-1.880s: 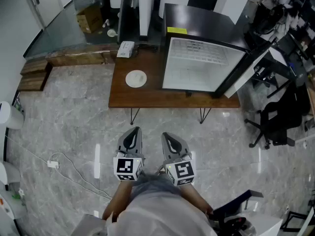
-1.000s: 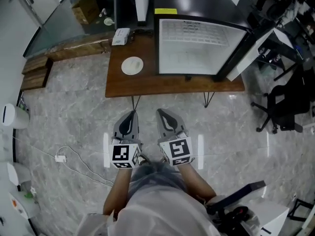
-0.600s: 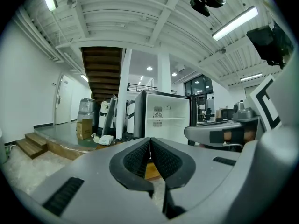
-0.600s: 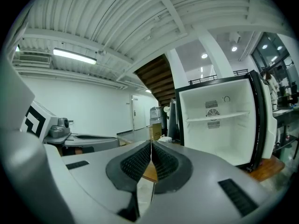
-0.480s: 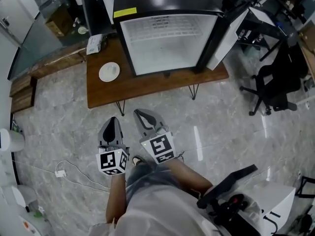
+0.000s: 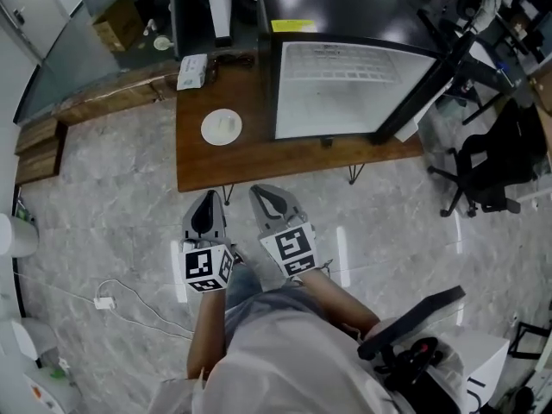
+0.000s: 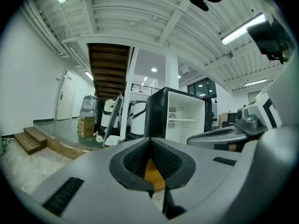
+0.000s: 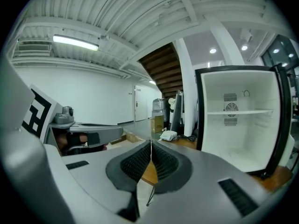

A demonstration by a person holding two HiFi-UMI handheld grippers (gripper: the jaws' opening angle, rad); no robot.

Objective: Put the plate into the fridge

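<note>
A small white plate (image 6: 222,127) lies on the left part of a low wooden table (image 6: 259,158). To its right on the same table stands a black fridge (image 6: 345,89) with a white, empty inside, its door (image 6: 423,84) swung open to the right. My left gripper (image 6: 205,207) and right gripper (image 6: 267,198) hang side by side over the floor just short of the table's front edge, both shut and empty. In the left gripper view the fridge (image 7: 184,120) shows ahead beyond the shut left gripper (image 7: 150,143). The right gripper (image 8: 151,146) faces the fridge's open inside (image 8: 238,120).
A white box (image 6: 191,70) lies at the table's back left corner. Wooden steps (image 6: 39,149) and a cardboard box (image 6: 116,24) are at the far left. A black office chair (image 6: 492,171) stands right of the fridge door. A white cable (image 6: 103,303) trails over the marble floor.
The table and fridge have come closer in the head view. Both grippers have moved forward together toward the table's front edge, still shut and empty.
</note>
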